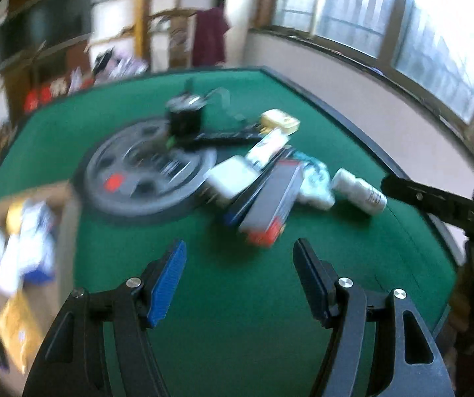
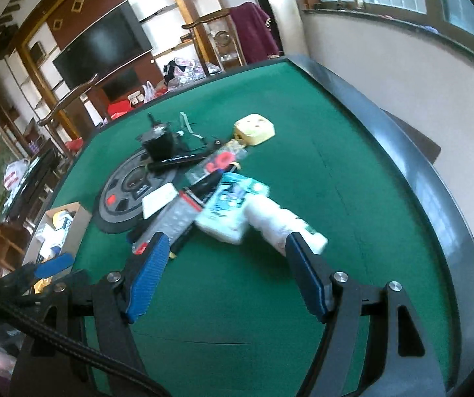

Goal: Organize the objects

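Note:
A heap of objects lies on the green table (image 1: 237, 297): a grey box with a red end (image 1: 270, 205), a white block (image 1: 232, 178), a teal-and-white packet (image 1: 316, 182), a white bottle (image 1: 359, 190), a yellow socket (image 1: 280, 120) and a black cube (image 1: 184, 115). My left gripper (image 1: 240, 264) is open and empty, just short of the grey box. My right gripper (image 2: 227, 261) is open and empty, its fingers either side of the near end of the heap, with the white bottle (image 2: 280, 221) and the packet (image 2: 230, 208) just ahead.
A grey weight plate (image 1: 144, 178) lies left of the heap. A cardboard box (image 1: 21, 231) holding packets stands at the table's left edge, also in the right wrist view (image 2: 61, 228). The table's dark rim (image 2: 418, 165) runs along the right, next to the wall.

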Action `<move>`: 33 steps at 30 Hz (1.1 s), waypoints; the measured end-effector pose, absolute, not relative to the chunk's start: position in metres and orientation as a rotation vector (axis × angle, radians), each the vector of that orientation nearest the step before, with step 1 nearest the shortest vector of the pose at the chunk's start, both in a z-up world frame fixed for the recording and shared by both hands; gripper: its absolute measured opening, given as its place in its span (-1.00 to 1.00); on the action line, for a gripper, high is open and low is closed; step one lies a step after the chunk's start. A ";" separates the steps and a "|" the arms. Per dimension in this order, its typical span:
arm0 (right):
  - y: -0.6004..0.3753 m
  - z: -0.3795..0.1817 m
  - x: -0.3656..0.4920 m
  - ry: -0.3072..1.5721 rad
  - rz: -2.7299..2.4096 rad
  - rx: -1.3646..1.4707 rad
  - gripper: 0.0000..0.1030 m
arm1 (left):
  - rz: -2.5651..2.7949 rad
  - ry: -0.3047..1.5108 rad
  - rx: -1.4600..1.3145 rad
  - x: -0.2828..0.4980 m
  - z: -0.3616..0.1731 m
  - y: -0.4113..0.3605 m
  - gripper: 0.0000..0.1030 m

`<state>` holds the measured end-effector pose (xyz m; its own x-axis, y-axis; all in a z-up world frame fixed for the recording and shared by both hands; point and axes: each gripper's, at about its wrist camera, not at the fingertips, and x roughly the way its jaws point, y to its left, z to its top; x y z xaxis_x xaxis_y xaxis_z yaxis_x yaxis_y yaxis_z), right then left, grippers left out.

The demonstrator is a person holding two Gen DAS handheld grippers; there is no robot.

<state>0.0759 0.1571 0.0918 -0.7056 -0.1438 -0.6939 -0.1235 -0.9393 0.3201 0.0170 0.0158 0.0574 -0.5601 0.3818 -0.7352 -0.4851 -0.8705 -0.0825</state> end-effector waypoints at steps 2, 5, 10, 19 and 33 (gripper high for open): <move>0.167 0.088 0.077 -0.569 -2.837 1.197 0.40 | 2.416 0.269 -1.029 0.009 0.058 0.039 0.18; 0.180 0.085 0.079 -0.610 -2.832 1.194 0.40 | 2.433 0.423 -0.983 -0.008 0.050 0.070 0.18; 0.194 0.084 0.082 -0.633 -2.837 1.197 0.40 | 2.331 0.473 -1.120 -0.019 0.021 0.089 -0.28; 0.208 0.077 0.068 -0.612 -2.780 1.254 0.40 | 2.272 0.273 -1.126 0.021 0.039 0.045 -0.29; 0.201 0.064 0.043 -0.531 -2.736 1.379 0.40 | 2.288 0.084 -1.126 0.054 0.053 -0.016 -0.29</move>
